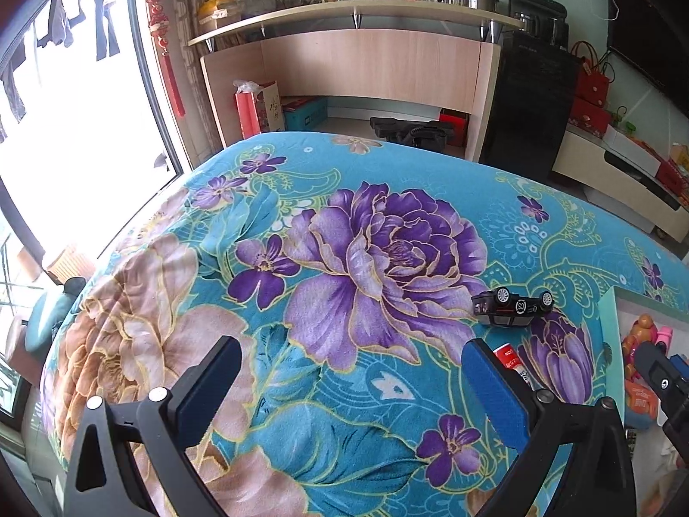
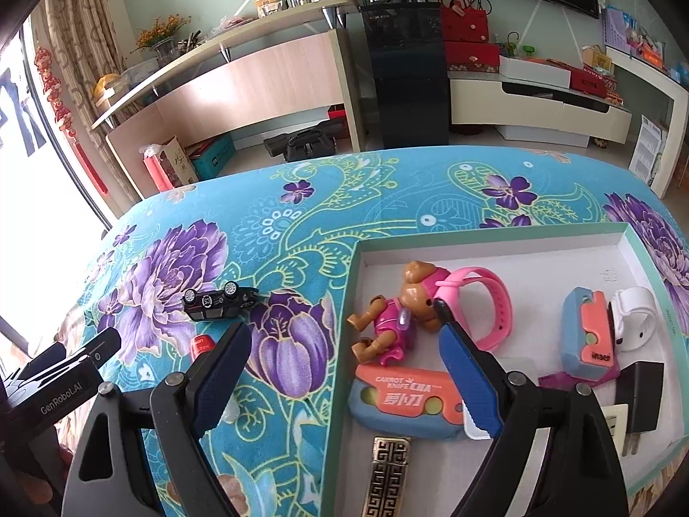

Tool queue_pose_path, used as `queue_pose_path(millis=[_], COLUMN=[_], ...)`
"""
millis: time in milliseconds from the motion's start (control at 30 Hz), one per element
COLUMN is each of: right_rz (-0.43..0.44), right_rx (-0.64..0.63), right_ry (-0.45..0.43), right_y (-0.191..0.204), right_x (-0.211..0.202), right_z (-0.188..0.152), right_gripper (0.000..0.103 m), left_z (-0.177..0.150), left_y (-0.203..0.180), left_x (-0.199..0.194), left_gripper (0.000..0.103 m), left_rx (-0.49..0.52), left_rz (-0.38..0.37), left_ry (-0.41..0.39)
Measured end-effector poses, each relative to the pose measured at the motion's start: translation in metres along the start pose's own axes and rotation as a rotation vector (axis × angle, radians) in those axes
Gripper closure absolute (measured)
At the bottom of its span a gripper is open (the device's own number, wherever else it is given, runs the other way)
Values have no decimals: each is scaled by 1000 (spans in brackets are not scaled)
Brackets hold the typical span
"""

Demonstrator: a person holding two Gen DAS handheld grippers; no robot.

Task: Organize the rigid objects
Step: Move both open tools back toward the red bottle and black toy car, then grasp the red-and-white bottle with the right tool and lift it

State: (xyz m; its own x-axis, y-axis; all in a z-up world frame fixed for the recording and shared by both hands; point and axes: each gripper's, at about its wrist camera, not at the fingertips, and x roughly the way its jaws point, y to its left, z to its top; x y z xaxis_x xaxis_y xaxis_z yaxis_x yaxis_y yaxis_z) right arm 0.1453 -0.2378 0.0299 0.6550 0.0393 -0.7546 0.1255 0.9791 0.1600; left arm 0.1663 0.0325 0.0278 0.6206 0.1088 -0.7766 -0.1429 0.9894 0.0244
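A small black toy car (image 1: 512,306) (image 2: 219,301) lies upside down on the flowered blue cloth (image 1: 344,258). Just nearer lies a red-capped tube (image 1: 510,357) (image 2: 202,344), partly hidden behind a finger in both views. My left gripper (image 1: 352,344) is open above bare cloth, left of the car, with nothing between its fingers. My right gripper (image 2: 342,319) is open over the left rim of the shallow green-edged tray (image 2: 357,284), holding nothing. In the tray lie a toy dog in pink (image 2: 396,314), a pink watch band (image 2: 486,306) and an orange carrot knife (image 2: 400,400).
The tray also holds a second blue-orange knife toy (image 2: 588,336), a white strap (image 2: 633,319), a black charger (image 2: 641,392) and a patterned metal bar (image 2: 387,474). A wooden counter (image 1: 366,69) and a black cabinet (image 2: 409,86) stand beyond the far edge.
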Motion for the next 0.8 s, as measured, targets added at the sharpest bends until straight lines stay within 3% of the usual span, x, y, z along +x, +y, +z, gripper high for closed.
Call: queue_pose_path(millis=[367, 700, 767, 800], right_rz=[77, 103, 102, 100], right_rx=[-103, -173, -183, -187], right_ry=[2, 77, 90, 98], right_y=[53, 76, 79, 80], right_x=[13, 40, 46, 49], right_z=[-6, -21, -24, -26], right_gripper=[14, 16, 18, 24], left_z=[-5, -12, -12, -13], left_y=[19, 27, 28, 28], left_x=[15, 40, 46, 49], left_gripper=[0, 0, 0, 0], left_rx=[-41, -74, -82, -83], left_rz=[2, 10, 11, 11], left_ry=[52, 111, 123, 127])
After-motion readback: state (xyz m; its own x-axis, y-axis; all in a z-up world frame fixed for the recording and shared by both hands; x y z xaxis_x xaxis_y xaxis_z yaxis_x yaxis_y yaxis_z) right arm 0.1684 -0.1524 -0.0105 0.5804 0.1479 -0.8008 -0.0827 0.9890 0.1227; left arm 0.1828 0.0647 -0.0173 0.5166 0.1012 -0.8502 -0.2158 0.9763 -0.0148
